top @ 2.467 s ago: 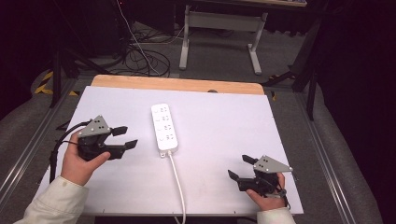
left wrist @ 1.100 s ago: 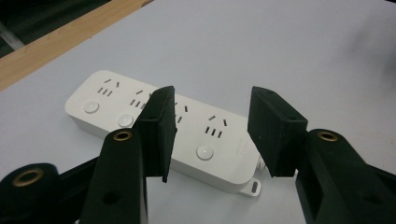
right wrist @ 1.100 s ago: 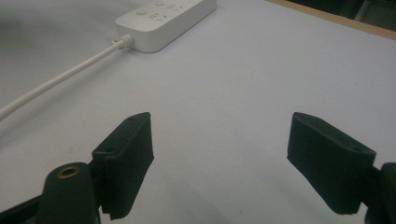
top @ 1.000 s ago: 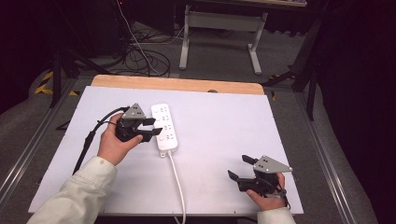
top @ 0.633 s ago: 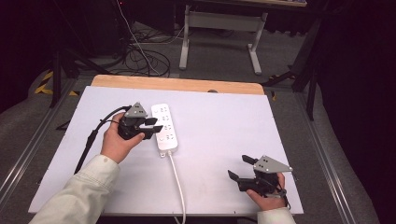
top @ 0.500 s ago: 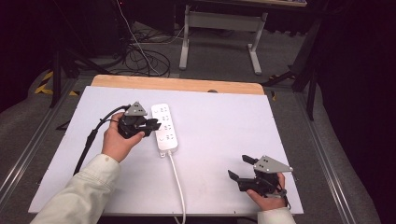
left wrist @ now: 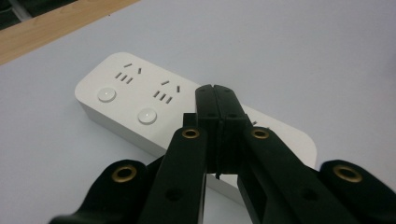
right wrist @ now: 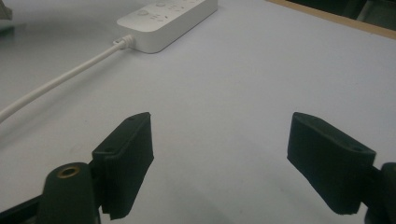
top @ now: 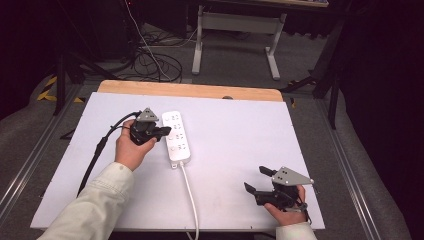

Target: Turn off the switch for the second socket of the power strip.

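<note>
Left gripper (top: 162,132) shifted onto power strip (top: 176,137), jaws clenched empty (rigid, light; grip sides); right gripper (top: 260,181) released.

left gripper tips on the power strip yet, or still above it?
Cannot tell. In the left gripper view the left gripper, jaws shut, overlaps the power strip, hiding any contact or gap. The high view is too coarse.

1. I see a white table top (top: 250,145) with a wooden edge strip (top: 190,91) at the far side.
2. Behind the table, dark cables (top: 150,57) lie tangled on the grey floor (top: 240,65).
3. A grey metal table frame (top: 235,30) stands farther back.
4. Yellow-black tape (top: 47,90) marks the floor on the left.
</note>
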Available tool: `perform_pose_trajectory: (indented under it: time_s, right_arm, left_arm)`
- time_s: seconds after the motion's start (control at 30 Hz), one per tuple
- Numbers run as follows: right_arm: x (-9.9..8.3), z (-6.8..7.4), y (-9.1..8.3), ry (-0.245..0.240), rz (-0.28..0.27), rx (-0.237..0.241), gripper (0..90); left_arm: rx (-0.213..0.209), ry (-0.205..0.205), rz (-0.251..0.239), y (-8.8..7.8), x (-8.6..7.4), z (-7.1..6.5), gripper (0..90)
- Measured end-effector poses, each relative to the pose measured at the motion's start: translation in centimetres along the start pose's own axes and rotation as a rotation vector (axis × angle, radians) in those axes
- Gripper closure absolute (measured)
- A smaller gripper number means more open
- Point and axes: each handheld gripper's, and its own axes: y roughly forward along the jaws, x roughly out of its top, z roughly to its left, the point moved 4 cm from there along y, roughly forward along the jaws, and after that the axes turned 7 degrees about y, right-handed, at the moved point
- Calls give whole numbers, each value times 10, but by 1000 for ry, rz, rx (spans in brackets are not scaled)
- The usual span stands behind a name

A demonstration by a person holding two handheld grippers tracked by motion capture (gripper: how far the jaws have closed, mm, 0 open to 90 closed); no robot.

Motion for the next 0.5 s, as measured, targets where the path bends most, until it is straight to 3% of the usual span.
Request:
perform_pose_trajectory:
  time_s: [0.1,0.37,0.5]
  right_arm:
    - [0,0,0,-1,2,1,229]
    - [-1,0,1,-5,7,1,229]
    - [-1,0,1,-5,7,2,229]
  left_arm:
    - [0,-14,8,8,-3,1,900]
    - [13,-3,20,18,-6,1,900]
    - [16,-22,47,24,-10,1,900]
